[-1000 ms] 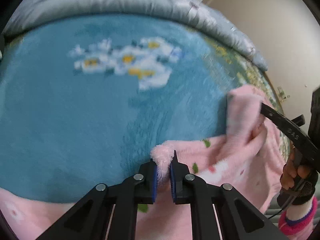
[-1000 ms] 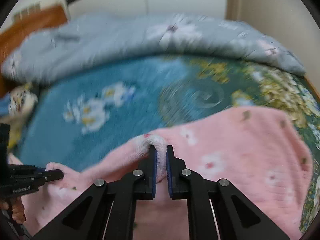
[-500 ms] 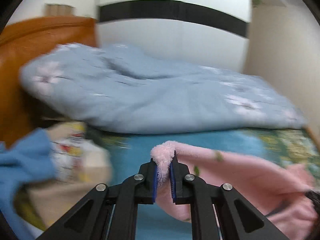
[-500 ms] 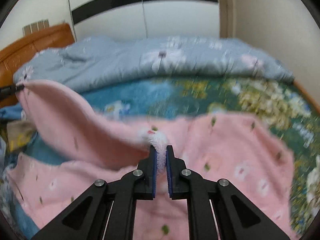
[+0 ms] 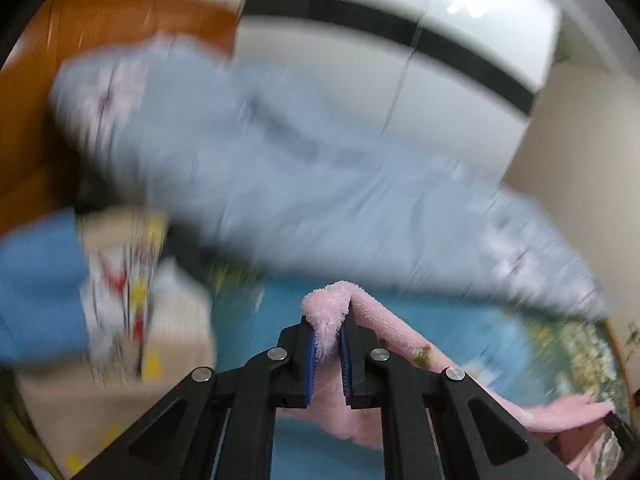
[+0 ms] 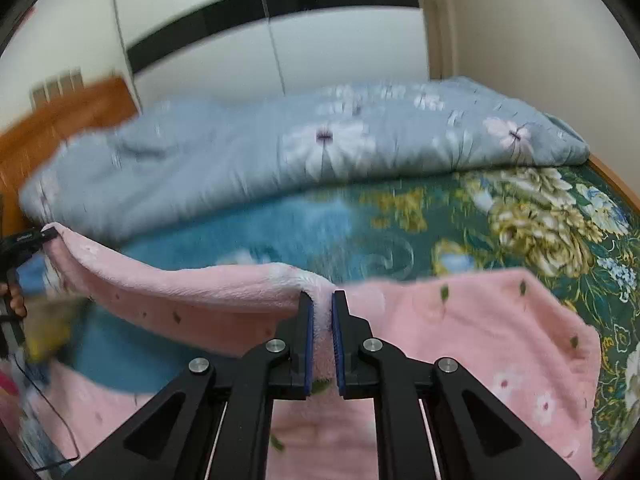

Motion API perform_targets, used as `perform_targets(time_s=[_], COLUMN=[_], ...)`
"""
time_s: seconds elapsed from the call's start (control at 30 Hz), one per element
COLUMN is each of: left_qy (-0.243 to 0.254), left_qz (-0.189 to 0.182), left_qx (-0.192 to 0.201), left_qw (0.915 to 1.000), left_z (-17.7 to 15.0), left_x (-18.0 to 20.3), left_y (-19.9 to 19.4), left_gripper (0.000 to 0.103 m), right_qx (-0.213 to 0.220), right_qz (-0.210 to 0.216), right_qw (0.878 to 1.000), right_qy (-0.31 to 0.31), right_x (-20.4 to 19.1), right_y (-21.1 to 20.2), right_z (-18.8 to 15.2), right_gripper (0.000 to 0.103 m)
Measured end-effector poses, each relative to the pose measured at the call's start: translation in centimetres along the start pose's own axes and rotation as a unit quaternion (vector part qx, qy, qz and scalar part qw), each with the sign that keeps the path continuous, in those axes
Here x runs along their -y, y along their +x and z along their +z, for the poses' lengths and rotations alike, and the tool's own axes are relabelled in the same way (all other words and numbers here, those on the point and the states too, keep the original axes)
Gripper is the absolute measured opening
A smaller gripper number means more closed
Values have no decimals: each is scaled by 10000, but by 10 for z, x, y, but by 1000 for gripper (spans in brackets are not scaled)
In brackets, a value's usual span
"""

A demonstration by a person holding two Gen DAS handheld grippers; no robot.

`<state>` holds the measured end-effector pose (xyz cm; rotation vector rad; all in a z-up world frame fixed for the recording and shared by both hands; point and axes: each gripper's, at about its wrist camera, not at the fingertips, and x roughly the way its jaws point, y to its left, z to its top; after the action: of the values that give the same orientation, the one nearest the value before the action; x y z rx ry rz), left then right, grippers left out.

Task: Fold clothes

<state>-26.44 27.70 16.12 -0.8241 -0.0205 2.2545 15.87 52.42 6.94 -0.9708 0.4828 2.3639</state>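
Right gripper (image 6: pixel 320 330): its jaws are clamped on a fluffy fold of the pink garment (image 6: pixel 460 332), at its raised upper edge.
Left gripper (image 5: pixel 329 350): its jaws pinch another tuft of the same edge; this view is smeared by motion.
Garment: the gripped edge hangs lifted between the two grippers, while the lower part lies on the bed (image 6: pixel 400 236) below and to the right of the right gripper.
Long axis: the held edge runs side to side, from the right gripper's jaws leftward and up to the left gripper, seen at the far left of the right wrist view.
Slack: the edge sags a little between the two grips, so it is not taut.
Nearer hand: each holds one end; neither is closer to the middle of the cloth.
Next move, as a judgement: it turns on keeping both ends level while the edge travels across the spread part.
Beyond: a grey-blue quilt (image 6: pixel 320 148) is bunched across the far side of the bed.
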Motion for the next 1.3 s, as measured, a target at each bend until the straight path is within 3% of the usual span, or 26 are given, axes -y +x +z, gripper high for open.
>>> perform_targets(time_s=[0.1,0.17,0.23,0.33,0.43,0.7,0.73,0.87,1.07,1.2,1.3], left_qy=[381,458,535,310,-54,-228,-234,-435,-1095,-1389,-1677], left_qz=[-335,-255,128,643,823,1107,1113,993,519,596,758], left_qx=[881,674,128,-732,-1218,-1732,-1754,-1625,-1427,-1271,-1248], left_qw=[9948,9964,9984,9948,9891,9784,9779,9807,9823,9803,9750], left_z=[10,-8,-43,-103,-141,-166,-166,-165,-192,-225,-251], left_x=[1,-16,-41,-89,-123,-124,-122,-124,-144,-158,-170], left_y=[-45,-41,-19,14,24,22,19,-14,-91,-140,-168], left_gripper=[11,11,11,11,12,21,28,52,56,58,58], right_qx=[67,112,157,-539,-870,-972,-930,-719,-172,-88,35], right_qz=[-6,-10,-14,211,251,108,121,279,73,-448,-579], right_qw=[9999,9997,9995,9967,9925,9918,9924,9957,9996,9941,9877], right_qy=[-119,-199,-278,-577,-816,-820,-798,-506,190,987,1455], right_x=[-7,-11,-16,-33,-42,-49,-48,-40,10,65,93], right_y=[-1,-1,-1,29,42,36,31,6,-51,-88,-117], right_z=[3,5,7,-32,-52,-57,-56,-57,-87,-130,-163], right_gripper=[8,8,8,8,9,12,16,30,42,42,42])
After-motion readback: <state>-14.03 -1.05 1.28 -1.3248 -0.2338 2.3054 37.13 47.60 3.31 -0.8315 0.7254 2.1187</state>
